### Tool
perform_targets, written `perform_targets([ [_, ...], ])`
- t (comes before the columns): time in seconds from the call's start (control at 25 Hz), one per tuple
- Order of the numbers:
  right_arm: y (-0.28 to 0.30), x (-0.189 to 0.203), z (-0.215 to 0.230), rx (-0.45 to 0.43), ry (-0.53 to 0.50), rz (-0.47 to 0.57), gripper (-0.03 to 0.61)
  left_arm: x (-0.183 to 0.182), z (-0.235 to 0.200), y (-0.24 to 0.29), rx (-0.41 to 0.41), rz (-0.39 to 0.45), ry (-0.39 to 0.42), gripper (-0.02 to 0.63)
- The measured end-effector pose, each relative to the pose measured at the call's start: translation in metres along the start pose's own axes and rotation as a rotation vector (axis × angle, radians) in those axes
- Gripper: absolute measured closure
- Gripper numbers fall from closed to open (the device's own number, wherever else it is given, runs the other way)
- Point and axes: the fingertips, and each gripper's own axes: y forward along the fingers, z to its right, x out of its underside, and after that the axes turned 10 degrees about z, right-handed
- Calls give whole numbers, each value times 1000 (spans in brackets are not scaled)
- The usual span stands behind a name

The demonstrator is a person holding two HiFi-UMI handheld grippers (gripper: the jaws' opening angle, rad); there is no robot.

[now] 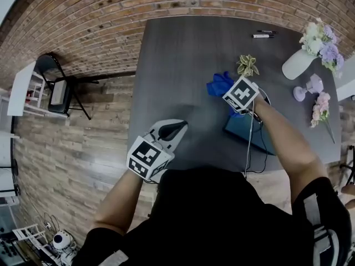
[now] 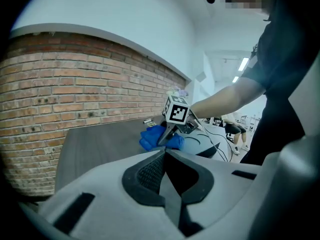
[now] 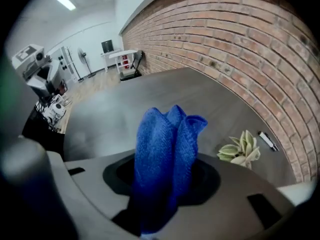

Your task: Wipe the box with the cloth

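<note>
My right gripper (image 1: 224,91) is shut on a blue cloth (image 3: 167,156), whose folds stick up between the jaws in the right gripper view. From above, the cloth (image 1: 220,83) bunches just past the marker cube, over the dark table (image 1: 183,60). A teal box (image 1: 250,131) lies flat on the table under my right forearm, partly hidden by it. My left gripper (image 1: 176,129) hovers near the table's front left, its jaws shut on nothing. The left gripper view shows the cloth (image 2: 156,138) and the box (image 2: 207,146) ahead.
A small succulent (image 1: 247,65) sits just beyond the cloth. A white vase with flowers (image 1: 302,57), a purple glass (image 1: 309,86) and pink flowers (image 1: 320,108) stand at the right. Pens (image 1: 263,34) lie at the far edge. A black cable (image 1: 248,148) runs off the front edge.
</note>
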Motion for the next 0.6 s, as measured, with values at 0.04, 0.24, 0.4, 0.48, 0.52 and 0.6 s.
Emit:
perform_targets([
  [0.04, -1, -2, 10, 3, 25, 22, 402, 1, -2, 1, -3, -3, -14, 607],
  [0.24, -18, 16, 67, 103, 115, 45, 403, -3, 12, 12, 44, -13, -30, 607],
  [0.4, -35, 52, 86, 134, 137, 24, 403, -3, 25, 21, 79, -36, -8, 607],
  [0.48, -47, 71, 88, 127, 165, 32, 403, -3, 33, 28, 99, -40, -4, 607],
  [0.52, -55, 82, 88, 125, 173, 32, 403, -3, 37, 32, 114, -42, -1, 607],
  [0.6, -69, 107, 90, 125, 190, 21, 402, -2, 48, 43, 148, -53, 6, 607],
])
